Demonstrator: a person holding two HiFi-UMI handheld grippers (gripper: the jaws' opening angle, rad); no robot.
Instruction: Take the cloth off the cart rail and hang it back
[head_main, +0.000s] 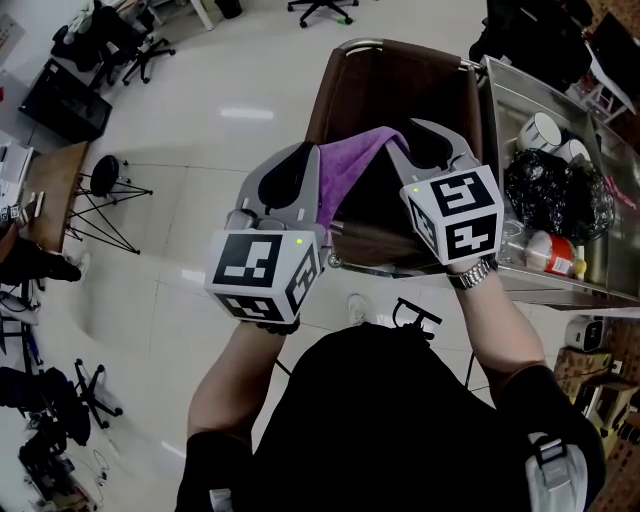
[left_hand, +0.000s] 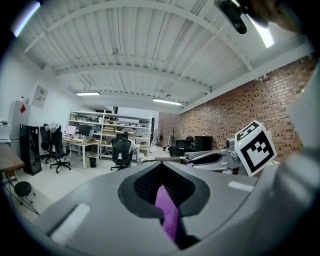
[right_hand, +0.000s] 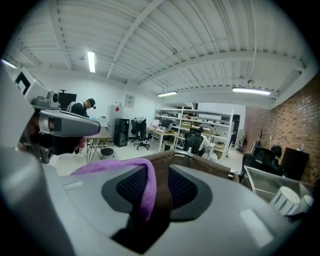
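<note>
Cloth (head_main: 352, 160): purple, soft nap, stretched as a sagging band between both grippers. It hangs above the near edge of the brown bag (head_main: 400, 85) on the cart (head_main: 497, 90).

Left gripper (left_hand: 161, 172): jaws clamped on one end of the cloth.

Right gripper (right_hand: 159, 172): jaws apart, with the cloth draped against one pad and not pinched.

The cloth's lower hem is hidden behind the grippers, so contact with the cart cannot be made out.

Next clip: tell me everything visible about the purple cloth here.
The purple cloth looks like soft, fuzzy fabric, bunched into a narrow band stretched above the cart's brown bag. The left hand-held gripper pinches one end between closed jaws. The other end drapes loosely through the right hand-held gripper, whose jaws stand apart.
</note>
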